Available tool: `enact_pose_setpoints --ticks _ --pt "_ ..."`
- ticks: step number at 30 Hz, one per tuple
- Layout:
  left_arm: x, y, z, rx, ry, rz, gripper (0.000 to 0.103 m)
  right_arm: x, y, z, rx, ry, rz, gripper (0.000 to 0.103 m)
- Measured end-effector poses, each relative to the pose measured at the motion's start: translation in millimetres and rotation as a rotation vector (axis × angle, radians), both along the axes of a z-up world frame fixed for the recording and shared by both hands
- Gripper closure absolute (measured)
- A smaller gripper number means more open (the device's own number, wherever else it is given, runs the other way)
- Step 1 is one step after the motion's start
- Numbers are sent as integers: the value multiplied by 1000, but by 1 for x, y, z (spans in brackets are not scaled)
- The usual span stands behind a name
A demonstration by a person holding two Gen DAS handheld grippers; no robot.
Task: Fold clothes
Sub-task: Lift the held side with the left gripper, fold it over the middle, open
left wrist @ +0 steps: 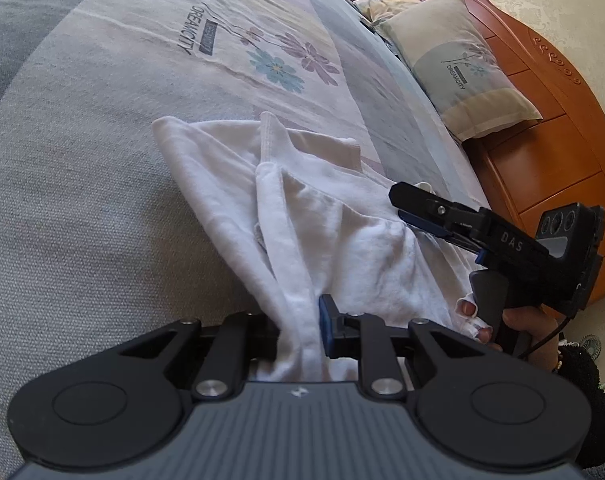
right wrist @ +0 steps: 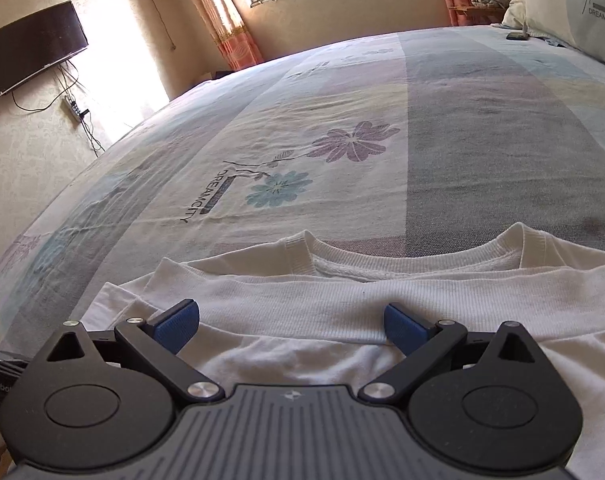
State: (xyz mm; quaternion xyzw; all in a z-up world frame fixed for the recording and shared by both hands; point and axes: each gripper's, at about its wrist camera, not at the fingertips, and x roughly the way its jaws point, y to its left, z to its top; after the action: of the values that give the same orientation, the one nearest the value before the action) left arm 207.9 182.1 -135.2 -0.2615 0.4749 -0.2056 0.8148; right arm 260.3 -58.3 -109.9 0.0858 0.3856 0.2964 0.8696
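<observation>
The left tongs (left wrist: pixel 300 332) pinch a bunched fold of a white shirt (left wrist: pixel 342 236), the cloth drawn up between the blue pads (left wrist: pixel 325 322). The right tongs (right wrist: pixel 292 326) stand wide apart just above the same shirt, gripping nothing; in the left view they rest at the garment's far edge, held by a hand (left wrist: pixel 518 328). The shirt lies partly folded on a bed (right wrist: pixel 482 140), its ribbed collar (right wrist: pixel 402 260) facing a sheet printed with flowers (right wrist: pixel 322 164). A pillow (left wrist: pixel 462 68) leans on the wooden headboard (left wrist: pixel 542 152).
</observation>
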Motion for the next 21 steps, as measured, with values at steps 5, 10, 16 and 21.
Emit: enact_pose_setpoints --ticks 5,10,16,21 --pt "1 0 0 1 -4 4 83 -34 -22 21 69 30 12 1" --pt "0 -4 2 20 -1 12 83 -88 -40 23 92 59 33 0" --pt "-2 -10 6 61 -8 19 83 -121 -43 12 62 74 0 0" --pt "-2 -10 6 64 -3 31 83 -127 -49 17 69 85 -14 0"
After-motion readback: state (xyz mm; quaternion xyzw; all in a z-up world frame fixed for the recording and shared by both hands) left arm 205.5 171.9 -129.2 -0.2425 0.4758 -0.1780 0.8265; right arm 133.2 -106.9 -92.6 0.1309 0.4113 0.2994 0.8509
